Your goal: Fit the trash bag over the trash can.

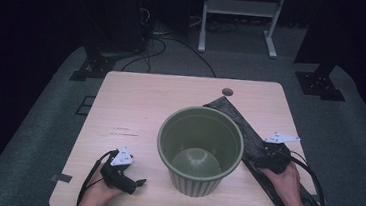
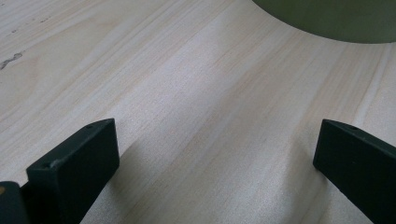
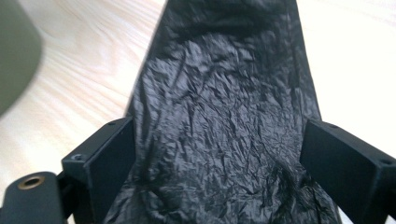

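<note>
The right gripper (image 3: 215, 186), jaws wide open around the crinkly black plastic bag (image 3: 224, 107) mid-frame, should squeeze it firmly.

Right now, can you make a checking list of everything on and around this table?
Surface: pale wooden table, a few small dark marks at its left, round hole near the far edge.
Job's things: green ribbed bin upright, empty; folded black plastic bag flat on the table, right of the bin.
Clutter: nothing seen.
Grippers: left tool open over bare wood; right tool open, jaws either side of the bag.
Cables: black cable trails from left tool; more on the floor behind.
Surroundings: grey carpet, white stand, dark room.
</note>
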A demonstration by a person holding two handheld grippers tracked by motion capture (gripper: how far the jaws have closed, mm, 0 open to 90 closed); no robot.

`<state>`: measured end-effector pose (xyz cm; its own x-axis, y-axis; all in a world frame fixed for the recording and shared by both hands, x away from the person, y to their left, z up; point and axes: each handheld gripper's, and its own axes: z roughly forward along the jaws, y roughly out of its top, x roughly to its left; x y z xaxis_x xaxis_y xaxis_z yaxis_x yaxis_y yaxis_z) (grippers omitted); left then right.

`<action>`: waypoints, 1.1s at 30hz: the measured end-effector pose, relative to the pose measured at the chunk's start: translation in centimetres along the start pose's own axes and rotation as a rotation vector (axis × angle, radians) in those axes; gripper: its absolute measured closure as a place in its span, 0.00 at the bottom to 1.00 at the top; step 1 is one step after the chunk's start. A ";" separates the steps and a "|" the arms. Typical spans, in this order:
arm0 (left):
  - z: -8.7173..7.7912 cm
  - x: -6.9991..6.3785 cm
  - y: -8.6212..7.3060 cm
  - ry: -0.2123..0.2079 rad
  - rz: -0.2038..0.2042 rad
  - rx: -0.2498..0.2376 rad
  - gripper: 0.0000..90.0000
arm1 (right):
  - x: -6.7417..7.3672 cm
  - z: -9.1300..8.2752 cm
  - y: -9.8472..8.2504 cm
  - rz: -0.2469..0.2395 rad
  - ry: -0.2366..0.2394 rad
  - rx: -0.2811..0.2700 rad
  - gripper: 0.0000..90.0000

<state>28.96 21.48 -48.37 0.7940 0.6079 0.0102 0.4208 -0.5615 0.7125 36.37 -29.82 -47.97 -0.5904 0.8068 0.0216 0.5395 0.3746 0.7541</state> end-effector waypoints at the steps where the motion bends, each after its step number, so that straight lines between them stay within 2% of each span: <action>1: 0.0 0.0 0.0 0.000 0.000 0.000 0.00 | 0.0 0.3 0.0 -0.002 -0.001 0.008 0.10; 3: 0.0 0.0 0.0 0.000 0.000 0.000 0.00 | 0.0 0.8 0.1 0.005 0.007 0.025 0.10; 6: 0.0 0.0 0.0 0.000 0.001 0.001 0.00 | 0.0 1.0 0.2 -0.007 -0.011 0.055 0.10; 9: 0.0 0.0 0.0 0.000 0.000 0.000 0.00 | 0.2 1.0 0.2 -0.007 -0.009 0.056 0.11; 12: 0.0 0.0 0.0 0.000 0.001 0.001 0.00 | 0.4 0.8 0.1 -0.003 -0.015 0.054 0.17; 14: 0.0 0.0 0.0 0.000 0.001 0.001 0.00 | 0.5 0.6 0.1 -0.004 -0.012 0.051 0.26; 24: 0.0 0.0 0.0 0.000 0.000 0.000 0.00 | 0.8 -0.2 0.0 -0.013 0.017 0.038 0.95; 26: 0.0 0.0 0.0 0.000 0.000 0.000 0.00 | 0.8 -0.2 -0.1 -0.013 0.020 0.032 0.99; 33: 0.0 0.0 0.0 0.000 0.000 0.000 0.00 | 0.7 -0.4 -0.4 -0.025 0.037 0.025 1.00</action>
<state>28.96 21.49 -48.36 0.7941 0.6078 0.0100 0.4209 -0.5617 0.7123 35.51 -29.54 -47.96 -0.6252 0.7800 0.0271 0.5386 0.4061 0.7383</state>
